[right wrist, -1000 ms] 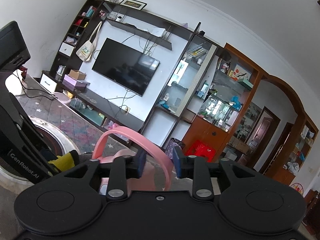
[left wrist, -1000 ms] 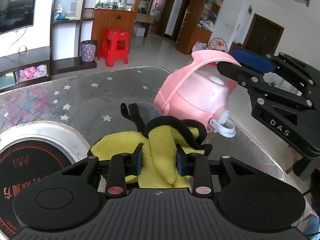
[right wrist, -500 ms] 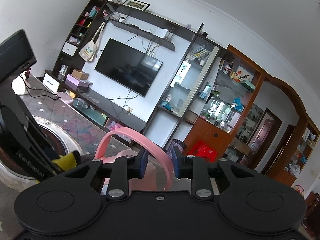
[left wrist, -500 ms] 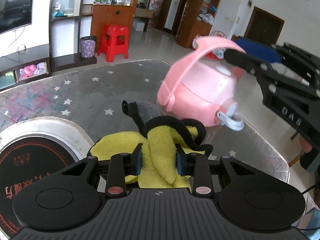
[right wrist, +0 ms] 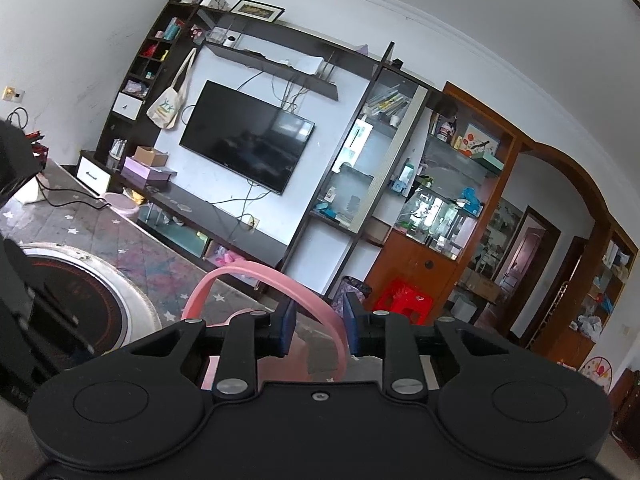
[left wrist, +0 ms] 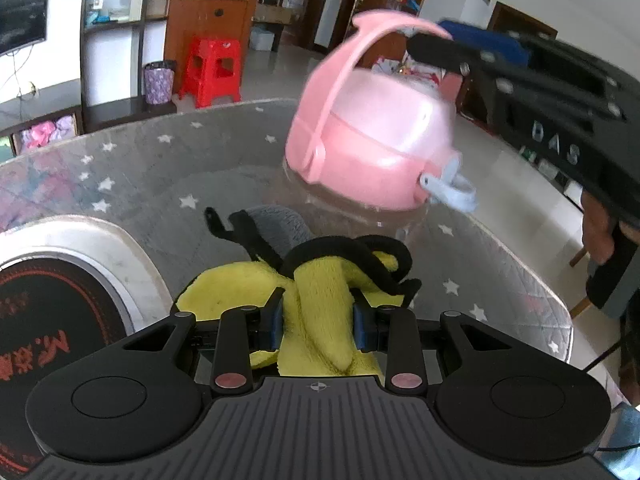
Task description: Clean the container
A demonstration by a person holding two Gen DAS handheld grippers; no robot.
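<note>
Since a second ago the round pink plastic container [left wrist: 372, 136] has tipped up by its arched handle [right wrist: 320, 312], pinched by the right gripper [right wrist: 318, 330], base on the starred table [left wrist: 160, 176]; left gripper [left wrist: 318, 328] clamps yellow fleece cloth [left wrist: 316, 312]; thin handle might slip.

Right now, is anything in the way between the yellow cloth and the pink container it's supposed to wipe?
Nothing visible. The left gripper is shut on the cloth, and only bare table lies between it and the container. The right gripper holds the container by its handle from the far side, clear of that path.
</note>
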